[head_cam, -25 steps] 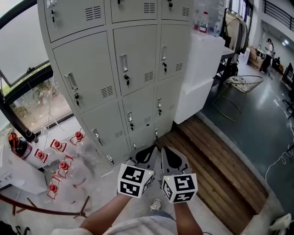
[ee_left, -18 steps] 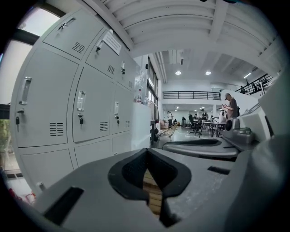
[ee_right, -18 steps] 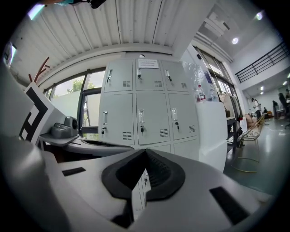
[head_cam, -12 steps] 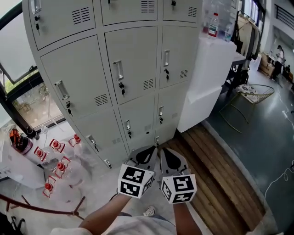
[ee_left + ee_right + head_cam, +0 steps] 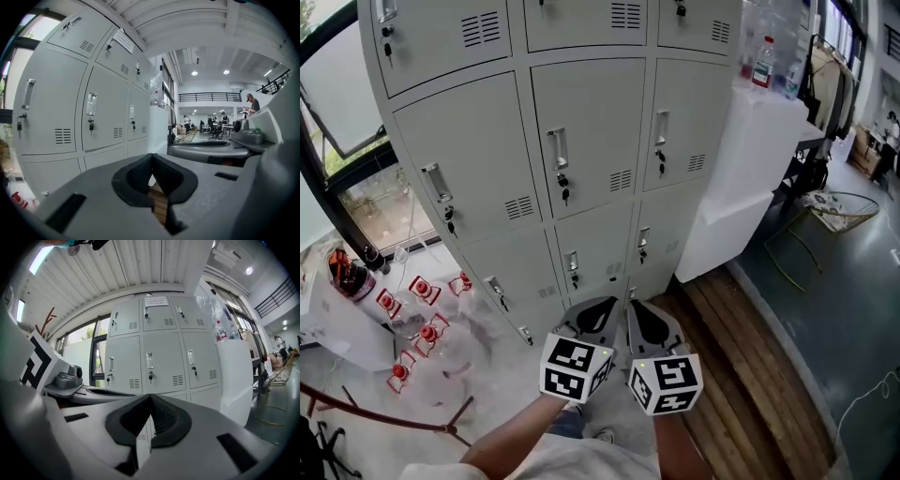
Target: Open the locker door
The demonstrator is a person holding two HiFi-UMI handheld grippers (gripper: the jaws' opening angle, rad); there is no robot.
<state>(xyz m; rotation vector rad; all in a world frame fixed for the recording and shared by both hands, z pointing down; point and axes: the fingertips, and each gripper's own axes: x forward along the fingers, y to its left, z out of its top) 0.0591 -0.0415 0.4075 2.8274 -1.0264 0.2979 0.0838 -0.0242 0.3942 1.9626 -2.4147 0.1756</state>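
Head view: pale grey metal locker bank [image 5: 586, 141] stands far ahead, every door shut. Left gripper [image 5: 592, 315] and right gripper [image 5: 645, 320] sit near, side by side, apart from it.
Left gripper view: jaws together, empty.
Right gripper view: jaws together, empty.

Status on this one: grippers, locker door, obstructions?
Left gripper and right gripper shut, empty. Locker doors in view all closed, untouched. Nothing in between.
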